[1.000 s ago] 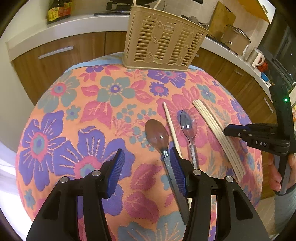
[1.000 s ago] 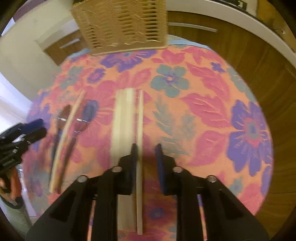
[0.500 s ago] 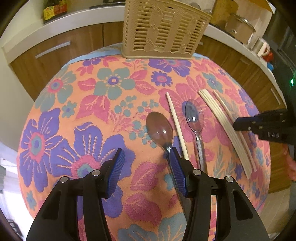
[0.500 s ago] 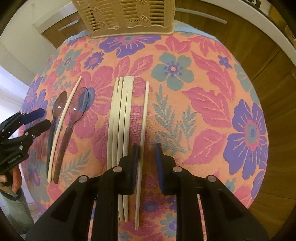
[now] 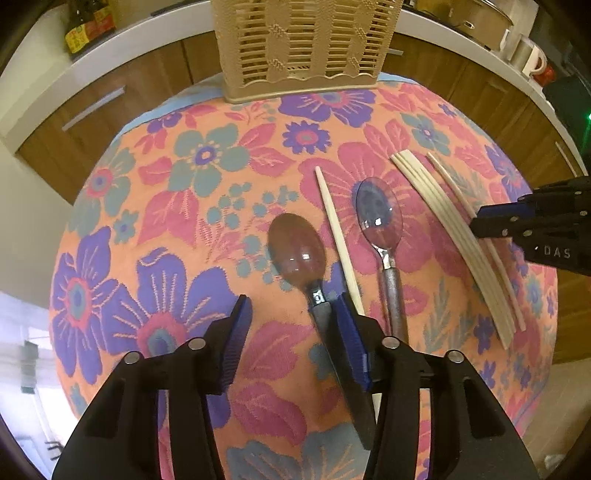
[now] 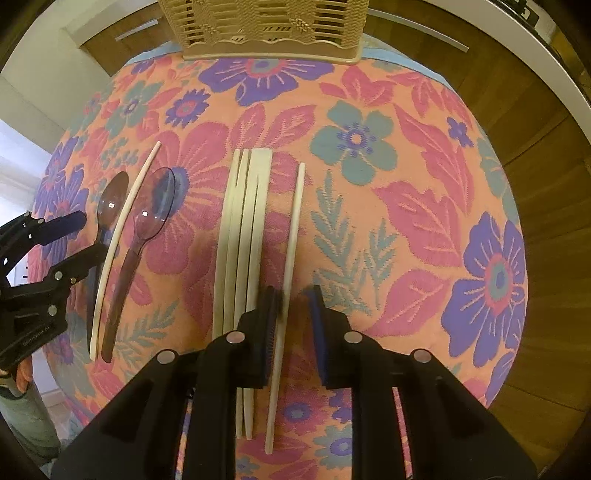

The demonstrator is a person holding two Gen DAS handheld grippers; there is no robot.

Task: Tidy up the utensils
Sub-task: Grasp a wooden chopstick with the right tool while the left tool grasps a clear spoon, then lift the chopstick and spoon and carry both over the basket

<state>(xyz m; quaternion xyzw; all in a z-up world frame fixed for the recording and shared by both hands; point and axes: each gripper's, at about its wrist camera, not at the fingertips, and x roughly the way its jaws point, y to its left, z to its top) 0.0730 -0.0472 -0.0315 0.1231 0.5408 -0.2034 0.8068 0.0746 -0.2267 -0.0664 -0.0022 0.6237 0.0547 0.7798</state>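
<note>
**Fingers straddle a lone chopstick on the right, a spoon handle on the left**

Fingers of the right gripper (image 6: 293,295) stand parted, empty, low over the floral surface (image 6: 406,184). The single chopstick (image 6: 291,258) runs between them, close against the left pad, its long axis pointing straight ahead toward the slotted holder (image 6: 266,33) at the far edge. Just left of it lies the bundle of chopsticks (image 6: 242,240), parallel and apart by a narrow gap, so the left pad has little room. Bare cloth lies to the right.

The left gripper (image 5: 291,314) is also spread wide and holds nothing. The dark spoon (image 5: 297,247) has its handle just inside the right pad, bowl pointing away; another chopstick (image 5: 336,229) and the clear spoon (image 5: 378,218) lie beyond that pad. Each arm is nearest its own piece, and the way to the holder looks open.
</note>
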